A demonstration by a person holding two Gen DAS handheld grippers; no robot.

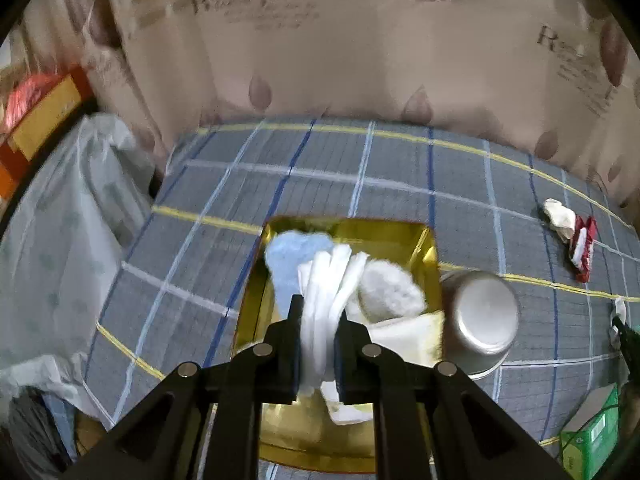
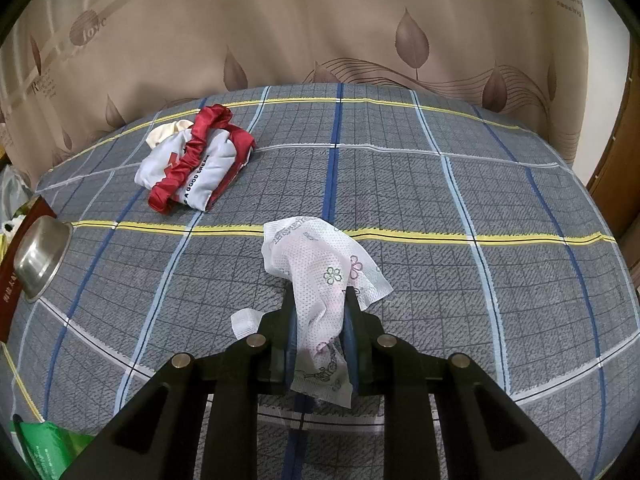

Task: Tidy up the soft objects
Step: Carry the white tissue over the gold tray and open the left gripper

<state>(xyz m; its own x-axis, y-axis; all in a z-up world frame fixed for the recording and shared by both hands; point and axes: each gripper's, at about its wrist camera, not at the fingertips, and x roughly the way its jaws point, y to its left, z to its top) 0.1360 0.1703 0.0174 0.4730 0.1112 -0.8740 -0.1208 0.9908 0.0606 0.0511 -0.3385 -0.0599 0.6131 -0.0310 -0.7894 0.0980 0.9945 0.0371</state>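
Note:
My left gripper [image 1: 318,316] is shut on a bundle of white cloth strips [image 1: 328,292] and holds it over a gold box [image 1: 420,236]. In the box lie a light blue cloth [image 1: 292,256], a white fluffy piece [image 1: 390,288] and a cream cloth [image 1: 408,332]. My right gripper [image 2: 318,300] is shut on a white floral wipe [image 2: 316,264] just above the checked bed cover. A red and white cloth bundle [image 2: 196,160] lies at the back left of the right wrist view; it also shows in the left wrist view [image 1: 582,248] at the far right.
A steel bowl [image 1: 480,320] lies tipped against the box's right side; it shows in the right wrist view [image 2: 40,256] at the left edge. A green packet [image 1: 592,436] sits at the near right. White plastic bags [image 1: 68,220] pile up on the left. A leaf-print curtain [image 2: 360,28] hangs behind the bed.

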